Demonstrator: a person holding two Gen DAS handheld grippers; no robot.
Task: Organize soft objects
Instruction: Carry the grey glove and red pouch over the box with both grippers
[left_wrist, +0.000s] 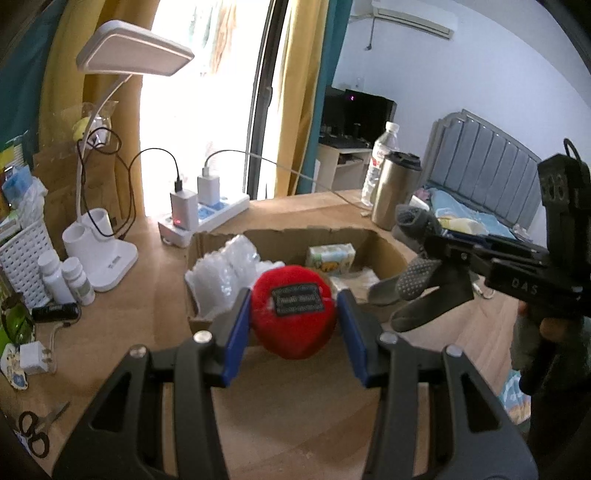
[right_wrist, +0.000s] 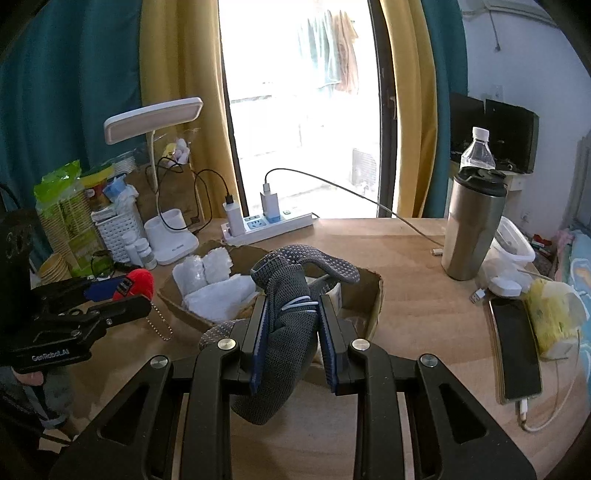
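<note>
A: State the window condition.
B: Bright daylight enters a tall window (right_wrist: 303, 122) flanked by yellow curtains (right_wrist: 177, 74) over teal ones.
A: Furniture?
B: Wooden desk (right_wrist: 406, 295); bed with grey padded headboard (left_wrist: 480, 162); pale wall with air conditioner (left_wrist: 413, 16).

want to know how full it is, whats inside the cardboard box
Inside the cardboard box: white bubble wrap on its left side and a small printed tissue pack near the back wall. The red plush and grey socks held in front hide the rest.
</note>
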